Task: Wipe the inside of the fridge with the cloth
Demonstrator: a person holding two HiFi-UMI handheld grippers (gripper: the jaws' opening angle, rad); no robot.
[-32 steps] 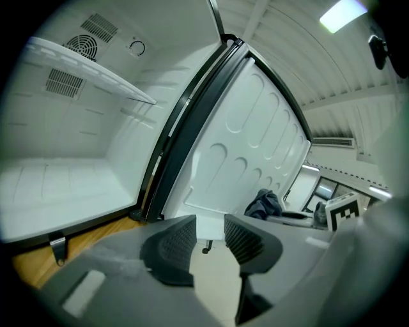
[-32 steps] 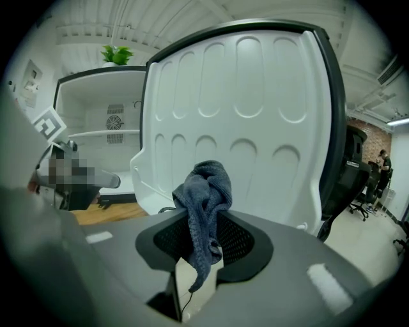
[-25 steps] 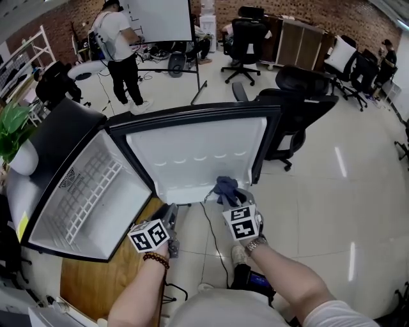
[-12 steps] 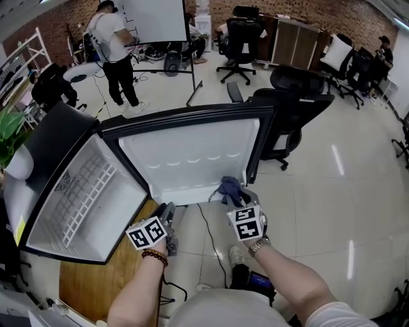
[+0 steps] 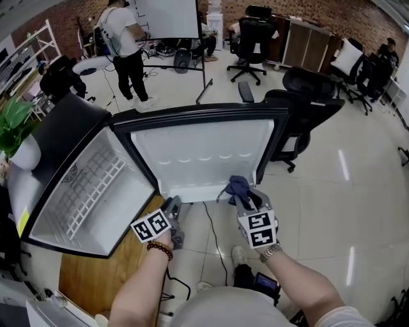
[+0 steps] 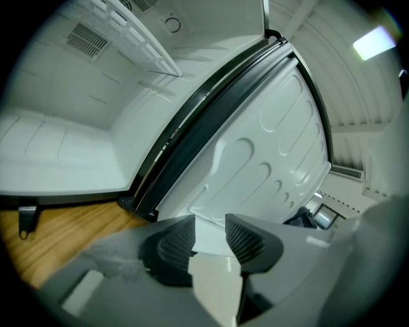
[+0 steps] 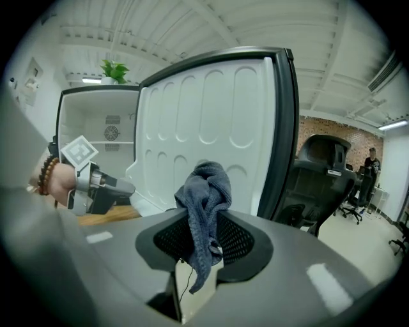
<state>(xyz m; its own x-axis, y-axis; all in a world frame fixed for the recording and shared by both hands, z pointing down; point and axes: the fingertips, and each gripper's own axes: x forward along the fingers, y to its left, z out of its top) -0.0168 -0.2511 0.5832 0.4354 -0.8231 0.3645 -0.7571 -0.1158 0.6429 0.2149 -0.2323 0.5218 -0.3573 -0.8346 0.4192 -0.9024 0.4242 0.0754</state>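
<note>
Clamped tight, the jaws of the right gripper [image 7: 204, 241] pinch a dark blue cloth [image 7: 206, 188]. Most of it bunches above the pads and a thin tail hangs below them. That gripper sits at the lower edge of the open fridge door [image 5: 204, 156], near the door's free corner. The cloth is just in front of the white inner lining, and I can't tell whether it touches.

The left gripper [image 6: 209, 237] has its jaws apart with nothing between them; only floor and the door's lower edge show through the gap. It hangs below the hinge side of the door, pointing at the lining's bottom corner.

Left of the door, past the hinge, the fridge [image 5: 121, 207] stands open, white inside, with a wire shelf [image 5: 89, 191] across it. It sits on a wooden top [image 5: 96, 281], which shows below the hinge end of the door. Beyond the door's free edge stands a black office chair [image 5: 307, 96]. Farther behind the door, a person [image 5: 128, 38] in a white shirt stands at a whiteboard [image 5: 169, 16].
</note>
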